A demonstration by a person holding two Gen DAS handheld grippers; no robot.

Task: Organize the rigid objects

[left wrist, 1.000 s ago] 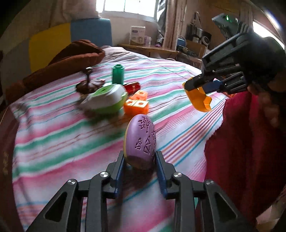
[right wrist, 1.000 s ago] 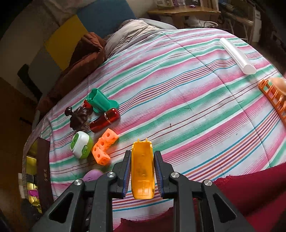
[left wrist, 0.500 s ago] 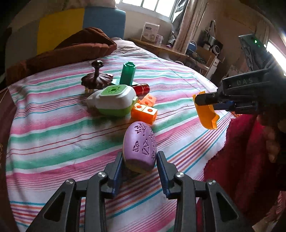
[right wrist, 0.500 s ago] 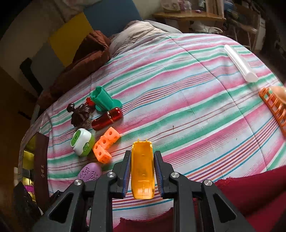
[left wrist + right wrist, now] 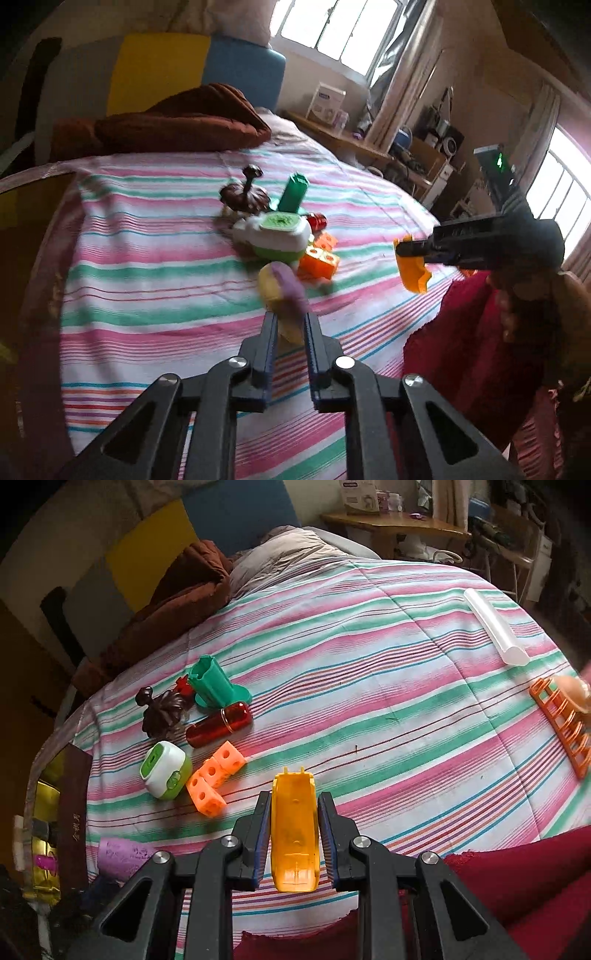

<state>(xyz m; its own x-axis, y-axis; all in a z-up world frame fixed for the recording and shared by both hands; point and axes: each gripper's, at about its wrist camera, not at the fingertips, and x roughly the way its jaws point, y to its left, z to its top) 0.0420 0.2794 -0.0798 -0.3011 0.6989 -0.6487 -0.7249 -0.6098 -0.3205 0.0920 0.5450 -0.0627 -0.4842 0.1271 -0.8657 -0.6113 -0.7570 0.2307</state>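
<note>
My left gripper (image 5: 290,317) is shut on a purple and yellow oval toy (image 5: 284,291), turned on its edge and blurred, just above the striped bedspread (image 5: 147,266). In the right wrist view that purple toy (image 5: 122,853) shows at the lower left. My right gripper (image 5: 294,797) is shut on an orange-yellow plastic shell (image 5: 294,830), held over the near edge of the bed. The left wrist view shows the right gripper (image 5: 400,251) at the right with the shell (image 5: 413,273) hanging from it.
A cluster lies on the bed: a green and white case (image 5: 164,770), orange cubes (image 5: 212,779), a red cylinder (image 5: 219,723), a green cup (image 5: 214,683) and a brown ornament (image 5: 162,709). A white tube (image 5: 493,627) and an orange rack (image 5: 561,720) lie far right. Dark red cloth (image 5: 517,878) covers the near edge.
My left gripper has closed on the purple toy, which has turned onto its edge, and both have risen and drawn back from the cluster. The right gripper keeps its hold and barely moves.
</note>
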